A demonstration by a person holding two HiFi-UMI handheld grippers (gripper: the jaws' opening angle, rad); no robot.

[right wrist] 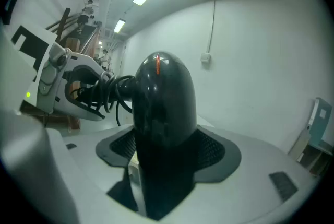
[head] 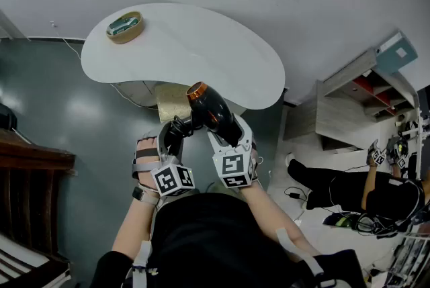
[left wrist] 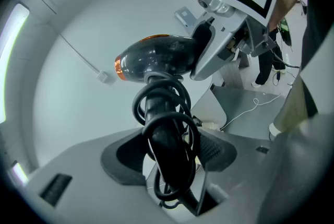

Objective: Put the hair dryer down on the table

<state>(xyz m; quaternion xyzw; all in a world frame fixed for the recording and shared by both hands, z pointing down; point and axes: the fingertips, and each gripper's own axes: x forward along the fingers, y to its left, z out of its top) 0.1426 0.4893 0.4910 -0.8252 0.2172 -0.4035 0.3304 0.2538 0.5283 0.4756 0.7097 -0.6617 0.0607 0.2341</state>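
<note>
The hair dryer (head: 211,109) is hanging in the air just short of the near edge of the white worktop (head: 201,45), not yet resting on it, with its orange-ringed nozzle pointing up and away from the person. 2 claws are sharing it. The left claw (head: 176,131) is pinching the black handle, with the cord (left wrist: 166,100) looped around it, so the loose coils are staying bundled rather than dangling. The right claw (head: 230,136) is clamping the rounded black barrel, its jaws standing wide because the body is thick. Gripping both ends is probably keeping the awkward, top-heavy shape from twisting while it is being carried across. A small round dish (head: 125,26) is sitting at the far left end of the worktop, well apart, so the middle is offering a bare landing spot. The set-down is likely calling for a forward reach before either grip is loosened.
</note>
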